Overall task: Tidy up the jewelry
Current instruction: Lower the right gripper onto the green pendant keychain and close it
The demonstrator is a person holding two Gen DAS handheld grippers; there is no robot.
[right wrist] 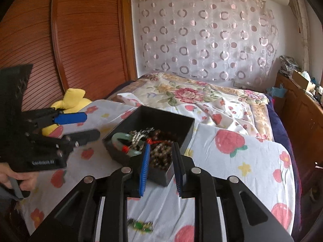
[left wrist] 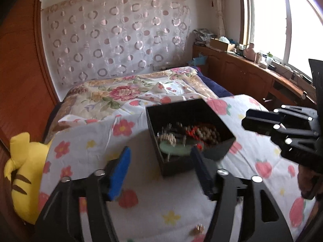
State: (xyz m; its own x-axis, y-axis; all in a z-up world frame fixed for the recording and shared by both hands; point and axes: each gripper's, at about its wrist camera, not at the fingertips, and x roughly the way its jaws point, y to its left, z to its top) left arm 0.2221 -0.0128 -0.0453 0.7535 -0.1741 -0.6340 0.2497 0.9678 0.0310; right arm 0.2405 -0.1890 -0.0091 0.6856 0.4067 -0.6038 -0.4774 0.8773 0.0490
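Note:
A black open box (left wrist: 175, 167) sits on the flowered bedsheet and holds a green bangle (right wrist: 121, 139), a silver chain (right wrist: 139, 136), brown bead strands (right wrist: 161, 153) and red cord. In the left wrist view my left gripper (left wrist: 159, 151) hangs open just before the box's near-left corner, with nothing between its fingers. My right gripper (right wrist: 161, 147) is narrowly open over the box's near corner, and the beads below show through the gap, unpinched. Each gripper also shows in the other's view: left gripper (right wrist: 91, 126), right gripper (left wrist: 245, 120). A small green-beaded piece (right wrist: 141, 224) and a small gold piece (left wrist: 198, 230) lie on the sheet.
A yellow plush toy (left wrist: 24, 171) lies at the bed's left edge against the wooden wardrobe (right wrist: 80, 40). A floral quilt (left wrist: 121, 92) covers the far half of the bed. A cluttered wooden cabinet (left wrist: 242, 68) runs under the window. A hand (right wrist: 20, 179) holds the left gripper's handle.

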